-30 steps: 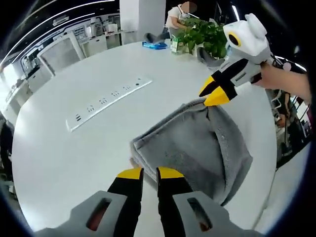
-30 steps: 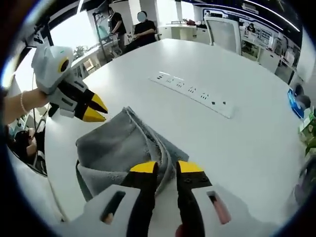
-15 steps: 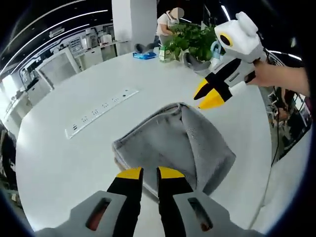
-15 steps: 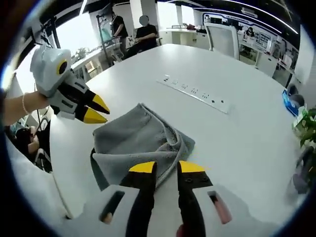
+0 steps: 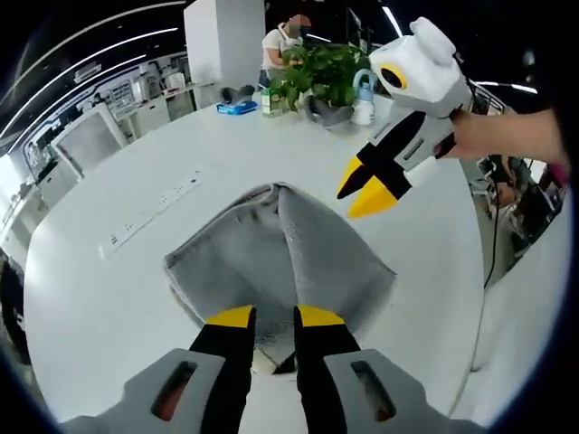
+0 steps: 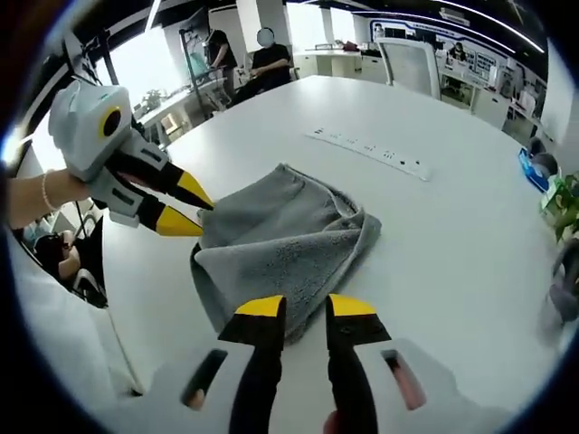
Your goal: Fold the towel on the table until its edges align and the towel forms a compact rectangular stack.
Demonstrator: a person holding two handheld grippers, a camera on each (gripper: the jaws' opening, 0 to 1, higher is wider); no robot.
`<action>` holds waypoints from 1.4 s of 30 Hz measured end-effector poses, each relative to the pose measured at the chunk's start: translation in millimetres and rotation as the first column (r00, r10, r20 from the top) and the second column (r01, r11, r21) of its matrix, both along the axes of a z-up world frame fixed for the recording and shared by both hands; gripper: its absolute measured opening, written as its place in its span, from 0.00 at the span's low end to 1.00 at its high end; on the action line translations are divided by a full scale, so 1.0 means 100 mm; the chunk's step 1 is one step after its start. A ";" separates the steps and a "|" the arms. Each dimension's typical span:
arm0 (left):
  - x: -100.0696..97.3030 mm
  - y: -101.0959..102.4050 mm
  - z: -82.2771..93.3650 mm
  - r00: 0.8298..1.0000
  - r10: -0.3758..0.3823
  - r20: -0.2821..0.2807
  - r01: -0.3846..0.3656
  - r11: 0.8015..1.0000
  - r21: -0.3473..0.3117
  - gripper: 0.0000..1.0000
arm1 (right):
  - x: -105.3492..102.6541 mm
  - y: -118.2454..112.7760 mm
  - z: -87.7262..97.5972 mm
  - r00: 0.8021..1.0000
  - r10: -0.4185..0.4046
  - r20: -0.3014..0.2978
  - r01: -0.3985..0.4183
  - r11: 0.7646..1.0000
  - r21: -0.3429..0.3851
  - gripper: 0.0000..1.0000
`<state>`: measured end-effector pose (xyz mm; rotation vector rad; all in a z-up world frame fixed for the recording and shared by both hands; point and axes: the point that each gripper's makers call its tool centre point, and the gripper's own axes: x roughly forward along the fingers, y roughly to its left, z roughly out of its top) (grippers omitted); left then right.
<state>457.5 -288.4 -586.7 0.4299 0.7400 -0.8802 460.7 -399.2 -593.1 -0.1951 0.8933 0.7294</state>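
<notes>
Two claw tips, left claw [image 6: 185, 206], overlapping towel [image 6: 280, 240] edge; grip unclear.

We are in an open-plan office: a big white table [image 6: 470, 226] with a built-in socket strip [image 6: 366, 151], swivel chairs [image 6: 405, 65], desk rows, ceiling light strips, potted plants [image 5: 317, 77].

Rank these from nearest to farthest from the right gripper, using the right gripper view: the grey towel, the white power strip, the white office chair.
1. Grey towel, just ahead of the right gripper.
2. White power strip, mid-table beyond the towel.
3. White office chair, past the table's far edge.
</notes>
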 end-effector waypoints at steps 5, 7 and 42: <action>-0.13 -0.14 -0.02 0.999 -0.035 -0.002 0.035 0.999 -0.021 0.17 | -0.13 0.01 -0.09 1.000 -0.009 -0.027 0.010 1.000 0.012 0.16; -0.18 -0.20 -0.03 0.999 -0.052 0.005 0.052 0.998 -0.024 0.18 | -0.18 0.01 -0.14 0.999 -0.013 -0.040 0.014 1.000 0.015 0.16; -0.41 -0.40 -0.23 0.994 -0.107 -0.020 0.106 0.993 -0.045 0.19 | -0.49 0.25 -0.46 0.988 -0.005 -0.153 0.011 0.999 0.042 0.01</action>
